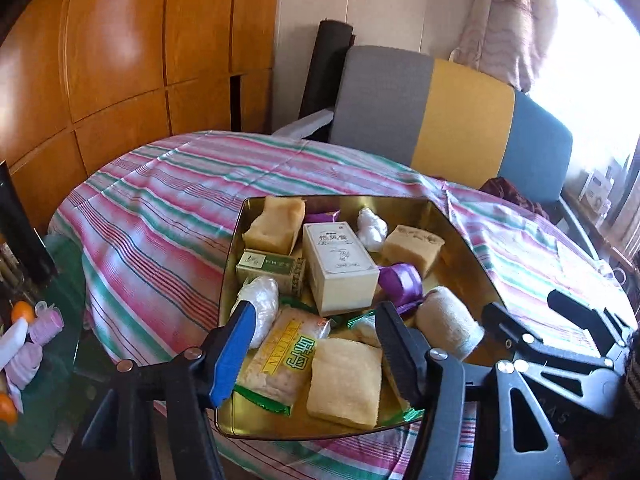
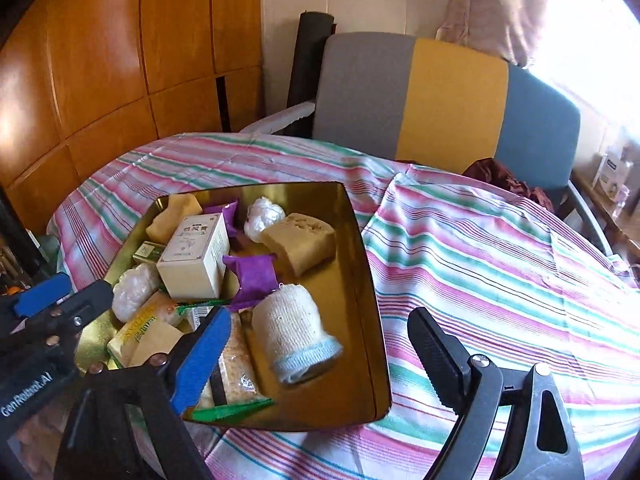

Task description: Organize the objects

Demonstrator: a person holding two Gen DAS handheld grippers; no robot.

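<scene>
A gold metal tray [image 1: 460,240] [image 2: 360,264] sits on the striped tablecloth and holds several items: a white box [image 1: 340,268] [image 2: 196,256], tan sponge blocks [image 1: 414,246] [image 2: 304,240], purple pouches [image 1: 402,280] [image 2: 252,280], a rolled white sock [image 1: 450,322] [image 2: 296,332], snack packets [image 1: 284,356] and a yellow cloth square [image 1: 346,380]. My left gripper [image 1: 316,328] is open and empty above the tray's near side. My right gripper [image 2: 320,344] is open and empty above the tray's near right edge; it also shows in the left wrist view [image 1: 536,312].
The striped tablecloth [image 2: 500,280] covers a round table. A grey, yellow and blue chair [image 1: 444,120] stands behind it. Wooden cabinets [image 1: 120,60] fill the left. A glass side table [image 1: 44,320] with small items is at far left.
</scene>
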